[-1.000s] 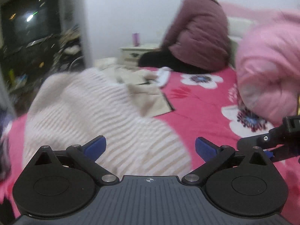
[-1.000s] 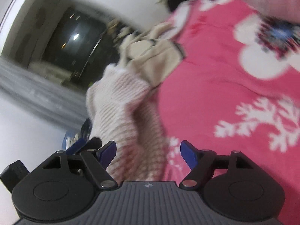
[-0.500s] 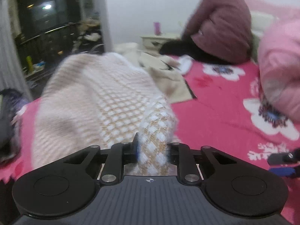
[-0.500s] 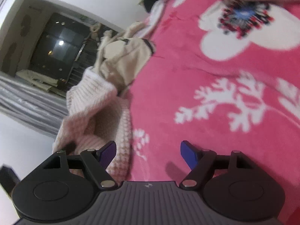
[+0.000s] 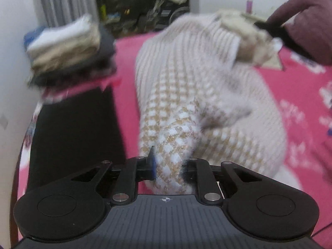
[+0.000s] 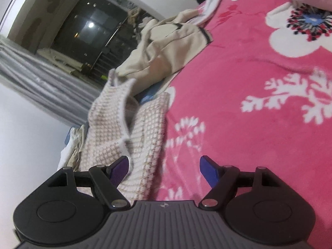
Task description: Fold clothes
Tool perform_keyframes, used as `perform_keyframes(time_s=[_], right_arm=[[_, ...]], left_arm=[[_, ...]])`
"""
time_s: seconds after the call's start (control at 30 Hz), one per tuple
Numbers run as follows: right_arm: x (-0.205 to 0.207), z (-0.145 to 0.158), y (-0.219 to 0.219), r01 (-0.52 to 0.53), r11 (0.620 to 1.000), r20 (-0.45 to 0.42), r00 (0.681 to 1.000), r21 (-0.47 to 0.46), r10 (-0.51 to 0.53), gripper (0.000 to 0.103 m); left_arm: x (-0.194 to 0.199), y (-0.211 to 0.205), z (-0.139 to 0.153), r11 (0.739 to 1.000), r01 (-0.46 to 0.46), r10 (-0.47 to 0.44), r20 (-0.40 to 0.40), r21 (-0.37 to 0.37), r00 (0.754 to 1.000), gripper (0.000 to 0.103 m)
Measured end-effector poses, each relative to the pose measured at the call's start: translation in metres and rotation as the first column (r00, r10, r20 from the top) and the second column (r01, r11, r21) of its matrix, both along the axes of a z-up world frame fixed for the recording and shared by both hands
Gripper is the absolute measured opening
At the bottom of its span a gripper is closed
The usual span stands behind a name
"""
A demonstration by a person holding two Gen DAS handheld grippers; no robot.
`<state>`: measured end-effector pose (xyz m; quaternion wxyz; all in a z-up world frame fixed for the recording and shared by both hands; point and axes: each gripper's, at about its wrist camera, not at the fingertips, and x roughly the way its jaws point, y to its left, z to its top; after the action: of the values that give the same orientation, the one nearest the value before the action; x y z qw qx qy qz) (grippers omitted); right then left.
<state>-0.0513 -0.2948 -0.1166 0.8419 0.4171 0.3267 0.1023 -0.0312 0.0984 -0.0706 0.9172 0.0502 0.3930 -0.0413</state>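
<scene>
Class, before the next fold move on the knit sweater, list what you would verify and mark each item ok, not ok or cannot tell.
1. Left tongs closed on the knit sweater: ok, a bunched fold sits between the pads.
2. Right tongs free to grasp: ok, open and holding nothing.
3. Sweater edge near the right tongs: ok, it lies by the left pad.
4. Sweater lying flat: not ok, it is rumpled.
5. Bare pink bedspread for folding: ok.
6. Beige garment clear of the sweater: cannot tell.
</scene>
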Motion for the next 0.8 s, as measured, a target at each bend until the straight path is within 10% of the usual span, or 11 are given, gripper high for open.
perform_keyframes(time_s=[0.43,0.8], right_arm=[[0.062,0.019,0.057,-0.218,0.974,0.095,0.973,0.06,0.211,0.085],[0.165,-0.023,0.108,-0.309,0.941,-0.022,0.949,0.141,0.315,0.087]], left_arm=[[-0.024,0.016,0.044,0.984,0.157,-0.146,0.12,-0.087,0.982,0.053],[0.048,-0.061,-0.003,0.972,0.234,-0.236,0.166,0.03,0.958,0.054]])
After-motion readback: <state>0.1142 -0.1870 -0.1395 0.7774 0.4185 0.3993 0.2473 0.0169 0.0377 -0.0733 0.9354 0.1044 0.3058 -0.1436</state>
